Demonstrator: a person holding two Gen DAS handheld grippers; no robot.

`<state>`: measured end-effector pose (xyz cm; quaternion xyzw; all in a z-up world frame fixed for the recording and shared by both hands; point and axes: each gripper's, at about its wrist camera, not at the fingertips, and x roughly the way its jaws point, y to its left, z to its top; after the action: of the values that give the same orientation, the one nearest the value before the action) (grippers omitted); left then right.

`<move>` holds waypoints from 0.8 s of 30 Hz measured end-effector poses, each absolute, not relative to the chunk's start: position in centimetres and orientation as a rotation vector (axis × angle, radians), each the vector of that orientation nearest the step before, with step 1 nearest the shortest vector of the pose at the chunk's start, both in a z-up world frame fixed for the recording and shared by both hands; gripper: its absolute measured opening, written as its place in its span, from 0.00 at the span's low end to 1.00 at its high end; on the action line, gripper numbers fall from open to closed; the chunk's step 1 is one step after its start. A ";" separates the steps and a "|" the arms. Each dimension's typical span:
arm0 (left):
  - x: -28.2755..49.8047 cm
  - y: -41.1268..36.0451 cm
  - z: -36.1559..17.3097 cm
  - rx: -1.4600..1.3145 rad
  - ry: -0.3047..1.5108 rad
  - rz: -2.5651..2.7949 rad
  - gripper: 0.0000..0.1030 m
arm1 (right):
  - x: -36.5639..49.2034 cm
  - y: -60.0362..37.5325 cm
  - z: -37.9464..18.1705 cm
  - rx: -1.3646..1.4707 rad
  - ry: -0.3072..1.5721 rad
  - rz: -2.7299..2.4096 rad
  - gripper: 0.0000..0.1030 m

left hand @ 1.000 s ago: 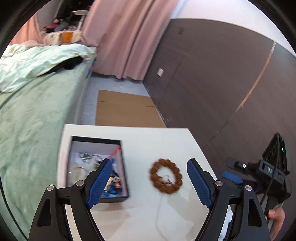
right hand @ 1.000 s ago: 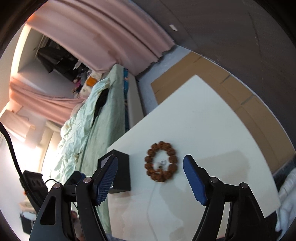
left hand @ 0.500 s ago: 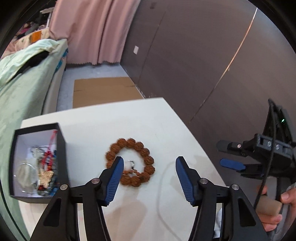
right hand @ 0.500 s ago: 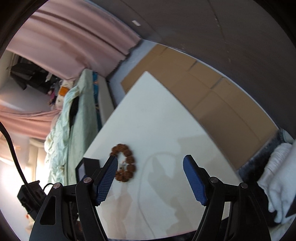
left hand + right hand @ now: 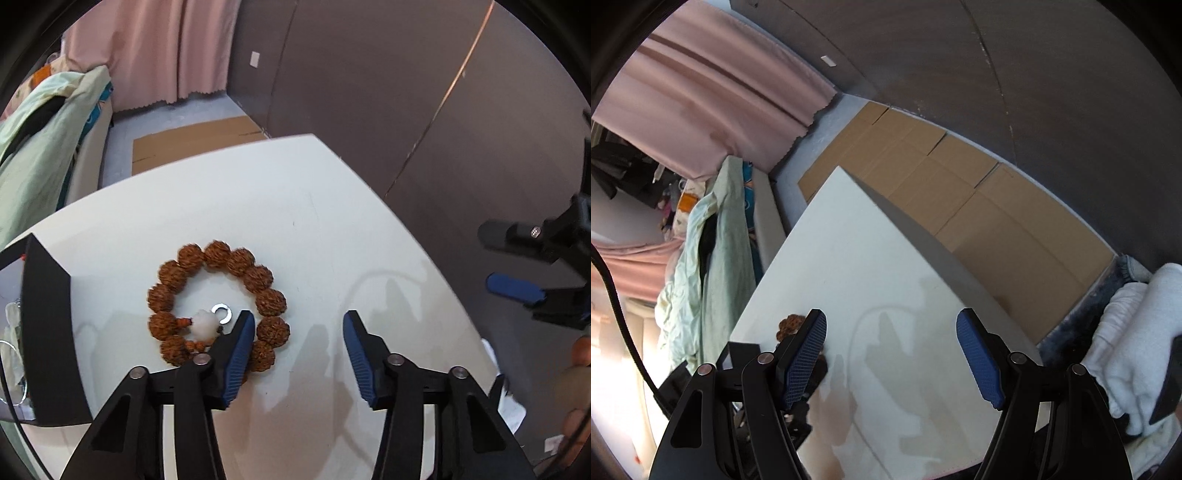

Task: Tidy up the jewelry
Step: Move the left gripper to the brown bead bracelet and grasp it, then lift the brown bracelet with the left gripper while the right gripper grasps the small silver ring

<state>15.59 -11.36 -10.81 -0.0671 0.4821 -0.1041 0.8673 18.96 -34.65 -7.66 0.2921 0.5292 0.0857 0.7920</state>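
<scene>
Left wrist view has my left gripper [image 5: 299,334] angled down at the white table [image 5: 332,206], its jaws closing with only bare tabletop between the pads; the inner blue finger [image 5: 238,354] lies across the near right arc of the brown bead bracelet [image 5: 218,306], so I read this as lining up to pinch that side of the loop, and no pad presses on a bead yet. The bracelet lies flat on the table, a white stone [image 5: 205,321] and a small silver ring [image 5: 222,312] inside its circle; just to its left stands the open black box [image 5: 46,332], where I judge the piece is meant to go, since other trinkets already sit inside. Right wrist view shows my right gripper [image 5: 891,354] spread wide and empty above the table's near edge, held off to the side, I think, to leave room; only a bead or two [image 5: 790,325] peeks past its left finger.
</scene>
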 end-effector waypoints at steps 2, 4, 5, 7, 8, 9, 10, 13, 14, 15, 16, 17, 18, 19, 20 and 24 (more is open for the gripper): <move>15.5 -11.7 -11.0 -0.099 1.006 -0.195 0.45 | 19.1 -34.8 -7.9 0.652 1.149 0.198 0.71; 15.3 -12.3 -11.2 -0.061 1.007 -0.185 0.45 | 19.1 -35.0 -8.1 0.669 1.157 0.211 0.71; 15.2 -12.6 -11.2 -0.041 1.007 -0.180 0.45 | 19.1 -35.0 -8.2 0.674 1.160 0.216 0.71; 15.1 -13.1 -11.4 0.012 1.009 -0.171 0.45 | 19.1 -34.8 -8.4 0.681 1.168 0.229 0.71; 15.0 -13.3 -11.5 0.039 1.013 -0.164 0.45 | 19.1 -34.6 -8.5 0.685 1.174 0.241 0.71; 15.0 -13.2 -11.8 0.053 1.033 -0.154 0.43 | 19.0 -34.4 -8.5 0.689 1.182 0.250 0.71; 14.9 -13.0 -12.0 0.039 1.036 -0.153 0.41 | 19.0 -34.2 -8.6 0.695 1.187 0.262 0.71; 14.7 -12.1 -11.8 0.019 1.039 -0.123 0.22 | 18.9 -33.6 -8.7 0.686 1.197 0.280 0.71; 14.8 -11.8 -11.8 -0.002 1.042 -0.134 0.21 | 18.9 -33.5 -8.6 0.681 1.196 0.282 0.71; 14.7 -11.3 -11.7 -0.038 1.047 -0.146 0.20 | 18.9 -33.4 -8.5 0.674 1.192 0.285 0.71; 14.6 -11.0 -11.6 -0.056 1.044 -0.144 0.20 | 18.8 -33.2 -8.4 0.663 1.187 0.287 0.71; 14.7 -10.9 -11.5 -0.062 1.038 -0.140 0.20 | 18.8 -33.0 -8.2 0.651 1.181 0.286 0.71; 14.6 -10.7 -11.1 -0.065 1.027 -0.138 0.20 | 18.8 -32.9 -8.1 0.637 1.176 0.287 0.71; 14.3 -10.4 -10.6 -0.074 1.011 -0.142 0.20 | 18.8 -32.6 -7.9 0.621 1.172 0.292 0.71; 14.3 -10.3 -10.2 -0.082 1.002 -0.146 0.20 | 18.8 -32.6 -7.9 0.617 1.171 0.300 0.71; 13.6 -8.9 -8.4 -0.129 0.958 -0.147 0.20 | 18.8 -31.6 -8.2 0.620 1.184 0.355 0.71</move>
<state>13.61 -8.86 -8.42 -0.0621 0.4600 -0.0704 0.8829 18.77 -31.58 -8.21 0.2858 0.5461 0.1637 0.7703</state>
